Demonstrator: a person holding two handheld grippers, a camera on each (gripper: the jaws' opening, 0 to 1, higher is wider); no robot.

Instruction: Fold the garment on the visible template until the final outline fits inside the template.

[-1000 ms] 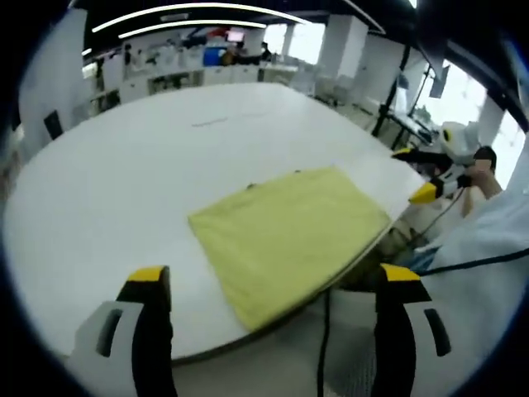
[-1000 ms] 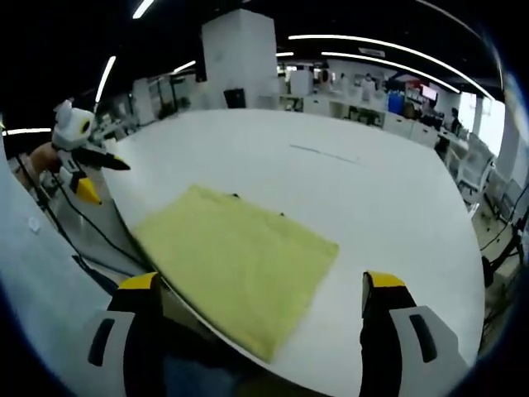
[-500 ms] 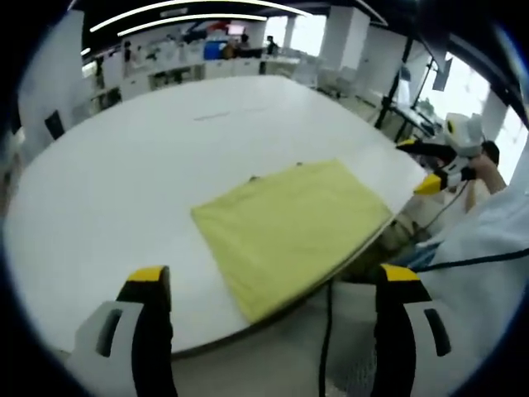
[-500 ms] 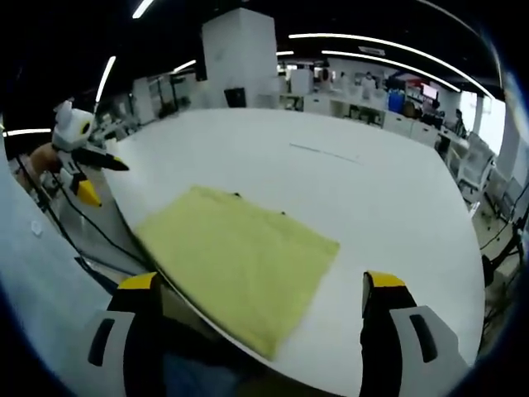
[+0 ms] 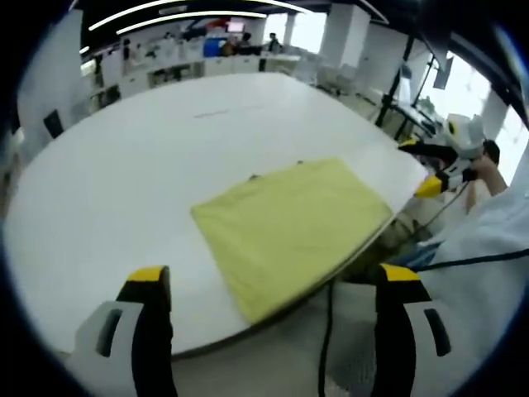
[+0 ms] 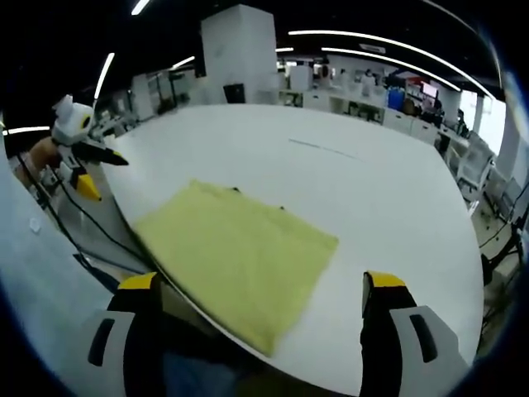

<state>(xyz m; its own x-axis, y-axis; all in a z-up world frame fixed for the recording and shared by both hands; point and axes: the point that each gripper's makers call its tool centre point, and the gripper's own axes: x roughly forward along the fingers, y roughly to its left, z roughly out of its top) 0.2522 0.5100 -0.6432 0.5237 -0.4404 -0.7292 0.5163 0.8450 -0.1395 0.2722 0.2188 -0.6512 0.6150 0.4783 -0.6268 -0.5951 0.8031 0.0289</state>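
Folded yellow garment (image 5: 289, 230) flat at white counter (image 5: 124, 182) edge. Left gripper (image 5: 277, 310) and right gripper (image 6: 260, 314): fingers wide, empty, held off counter. Opposite gripper at each view's side.

Each claw has two black jaws tipped in yellow, set on pale grey housings with a dark slot: the left claw (image 5: 273, 285) and the right claw (image 6: 260, 289). A thin black cable (image 5: 327, 331) hangs between the left jaws. The person wears a white sleeve (image 5: 488, 248).
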